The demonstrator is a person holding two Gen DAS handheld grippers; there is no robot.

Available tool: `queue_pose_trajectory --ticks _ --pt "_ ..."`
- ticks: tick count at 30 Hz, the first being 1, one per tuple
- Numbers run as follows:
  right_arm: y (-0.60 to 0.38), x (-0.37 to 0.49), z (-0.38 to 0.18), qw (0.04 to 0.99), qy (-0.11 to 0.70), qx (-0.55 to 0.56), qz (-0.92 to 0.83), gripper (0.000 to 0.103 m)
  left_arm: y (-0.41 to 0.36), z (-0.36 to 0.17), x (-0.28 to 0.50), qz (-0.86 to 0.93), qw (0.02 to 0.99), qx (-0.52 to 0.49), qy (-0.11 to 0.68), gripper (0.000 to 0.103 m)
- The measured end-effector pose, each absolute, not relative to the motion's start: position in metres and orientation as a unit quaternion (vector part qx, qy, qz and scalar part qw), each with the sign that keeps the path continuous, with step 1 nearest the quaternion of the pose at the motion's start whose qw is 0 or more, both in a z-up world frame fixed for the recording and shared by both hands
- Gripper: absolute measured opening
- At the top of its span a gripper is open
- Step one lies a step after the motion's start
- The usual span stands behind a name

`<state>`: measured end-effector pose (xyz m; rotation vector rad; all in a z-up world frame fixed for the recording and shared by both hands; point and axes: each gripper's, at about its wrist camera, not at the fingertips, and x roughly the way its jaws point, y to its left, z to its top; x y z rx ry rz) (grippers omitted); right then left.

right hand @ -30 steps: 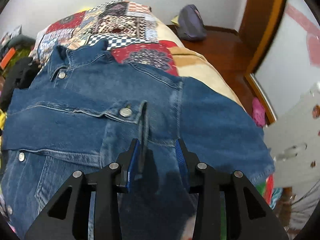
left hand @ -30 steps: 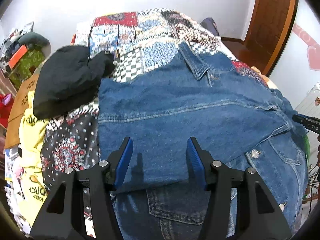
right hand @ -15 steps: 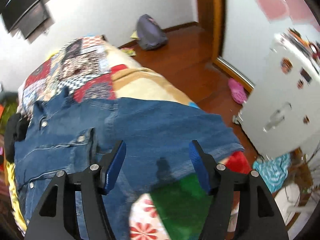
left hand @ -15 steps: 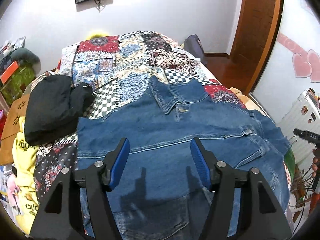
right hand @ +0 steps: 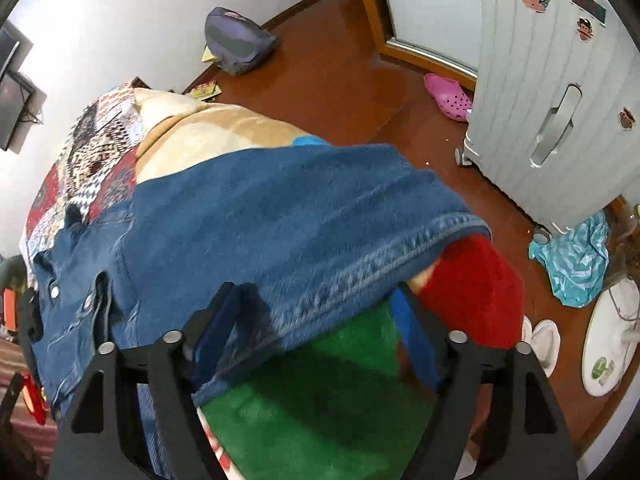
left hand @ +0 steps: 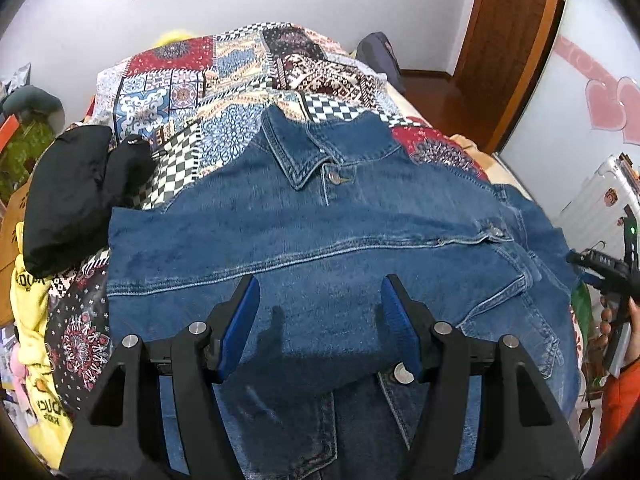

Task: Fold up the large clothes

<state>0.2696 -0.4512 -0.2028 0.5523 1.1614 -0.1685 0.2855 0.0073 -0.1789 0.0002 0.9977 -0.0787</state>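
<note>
A blue denim jacket (left hand: 320,216) lies front up on the patchwork quilt (left hand: 224,80), collar towards the far wall, with one sleeve laid across its chest. My left gripper (left hand: 320,320) hovers open over the lower front, nothing between its blue pads. The jacket's other sleeve (right hand: 280,216) hangs over the bed's right side, its stitched cuff at the edge. My right gripper (right hand: 312,336) is above that cuff with its jaws opening wide; the denim edge lies between them, untouched by the pads. In the left wrist view the right gripper (left hand: 600,276) shows at the right rim, held by a hand.
A black garment (left hand: 72,192) and a yellow one (left hand: 32,320) lie at the bed's left. A green and red blanket (right hand: 320,400) covers the near right corner. On the wooden floor stand a white suitcase (right hand: 560,80), a fan base (right hand: 608,344), a pink clog (right hand: 448,96) and a purple bag (right hand: 236,40).
My right gripper let go of the denim fold near the chest pocket, rolled and swung out right over the hanging sleeve, jaws spreading. My left gripper drew back towards the hem.
</note>
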Motion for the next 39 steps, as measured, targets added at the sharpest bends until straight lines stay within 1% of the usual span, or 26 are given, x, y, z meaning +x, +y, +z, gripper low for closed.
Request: queue_pose_trajectory --ticks 1,6,9,11,12,13,15,17,20,23,26,29,32,35,39 --pt "-0.453 0.275 -0.207 0.794 0.542 0.263 -0.082 0.080 0.007 -0.180 0.286 -0.036 0.877 0.000 0.479 0.062" --pt "-0.468 0.290 -0.219 0.790 0.525 0.295 -0.117 0.080 0.011 -0.184 0.283 -0.032 0.874 -0.008 0.485 0.062" --pt "-0.472 0.288 -0.219 0.787 0.511 0.315 -0.140 0.076 0.015 -0.184 0.281 -0.027 0.874 -0.005 0.484 0.062" --pt "-0.470 0.287 -0.213 0.791 0.504 0.309 -0.158 0.060 0.018 -0.183 0.279 -0.024 0.875 -0.006 0.483 0.062" --pt "-0.469 0.288 -0.211 0.793 0.503 0.305 -0.158 0.056 0.020 -0.182 0.278 -0.024 0.876 -0.008 0.482 0.062" --pt "-0.468 0.288 -0.208 0.796 0.502 0.300 -0.155 0.046 0.022 -0.182 0.276 -0.024 0.876 -0.010 0.481 0.062" --pt "-0.466 0.283 -0.199 0.803 0.501 0.284 -0.154 0.033 0.026 -0.181 0.275 -0.023 0.877 -0.013 0.480 0.062" --pt "-0.466 0.280 -0.193 0.809 0.499 0.274 -0.148 0.025 0.029 -0.181 0.273 -0.022 0.877 -0.014 0.479 0.062" --pt "-0.463 0.273 -0.173 0.826 0.483 0.255 -0.138 0.019 0.032 -0.182 0.272 -0.022 0.878 -0.016 0.478 0.062" --pt "-0.452 0.274 -0.139 0.855 0.450 0.229 -0.119 0.014 0.034 -0.181 0.269 -0.025 0.879 -0.019 0.475 0.062" --pt "-0.423 0.281 -0.092 0.887 0.413 0.194 -0.076 0.014 0.037 -0.178 0.265 -0.027 0.883 -0.020 0.468 0.062" --pt "-0.390 0.284 -0.057 0.907 0.386 0.165 -0.023 0.013 0.040 -0.174 0.261 -0.028 0.886 -0.019 0.462 0.062" --pt "-0.335 0.281 -0.026 0.921 0.363 0.126 0.055 0.013 0.044 -0.172 0.257 -0.028 0.889 -0.021 0.457 0.062" --pt "-0.285 0.273 -0.023 0.914 0.371 0.101 0.128 0.013 0.051 -0.170 0.253 -0.027 0.890 -0.026 0.455 0.062" --pt "-0.231 0.273 -0.053 0.881 0.425 0.070 0.196 0.014 0.061 -0.171 0.249 -0.025 0.889 -0.036 0.455 0.062"
